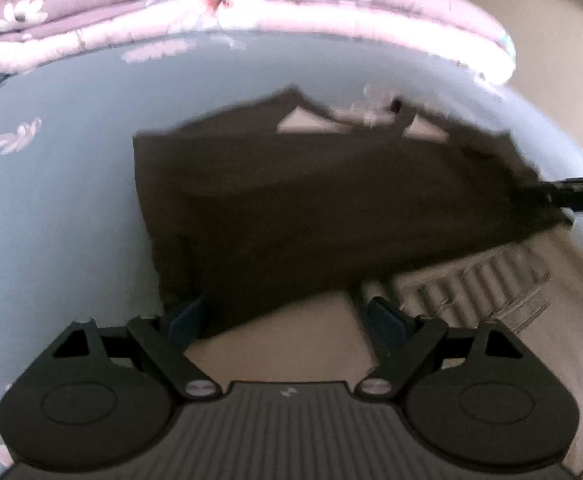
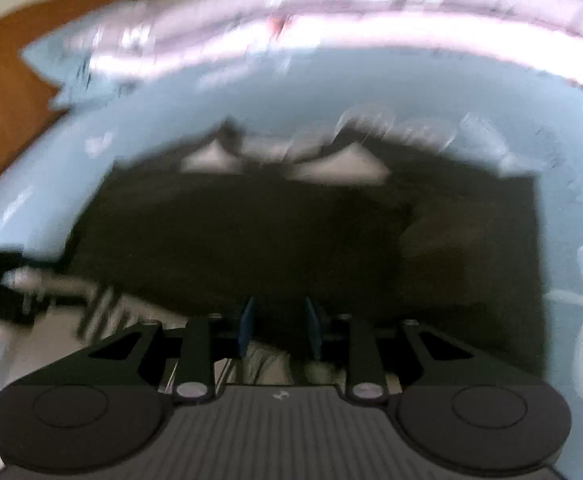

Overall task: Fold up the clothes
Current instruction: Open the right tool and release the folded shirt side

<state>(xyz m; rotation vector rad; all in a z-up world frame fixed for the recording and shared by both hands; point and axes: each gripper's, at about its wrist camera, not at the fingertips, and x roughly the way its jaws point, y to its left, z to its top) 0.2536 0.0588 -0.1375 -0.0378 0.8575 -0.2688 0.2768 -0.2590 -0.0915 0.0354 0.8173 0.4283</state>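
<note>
1. Nearest in the left wrist view, the left gripper (image 1: 285, 316) hangs with its jaws spread wide. One blue pad (image 1: 185, 318) sits at the near left corner of the dark garment (image 1: 311, 200); the other is over a beige cloth (image 1: 291, 344) — nothing is pinched between them.

2. In the right wrist view, the right gripper (image 2: 279, 326) has its jaws partly apart, with a clear gap between the blue pads (image 2: 248, 326). They sit at the near hem of the dark garment (image 2: 291, 232). Whether any cloth lies in the gap is too blurred to tell.

3. Under the near edge of the dark garment, the beige cloth shows a ribbed band (image 1: 483, 276) off to the right.

4. The dark garment lies spread flat on a pale blue bedsheet (image 1: 51, 200) printed with white flowers. Two pale triangular patches (image 1: 311, 124) show at its far edge.

5. At the right edge of the left view, a black gripper tip reaches the garment's right side — the right gripper (image 1: 571, 194) seen from the side.

6. Farthest back, a folded pink floral quilt (image 1: 251, 12) runs along the far side of the bed, touching the sheet.
</note>
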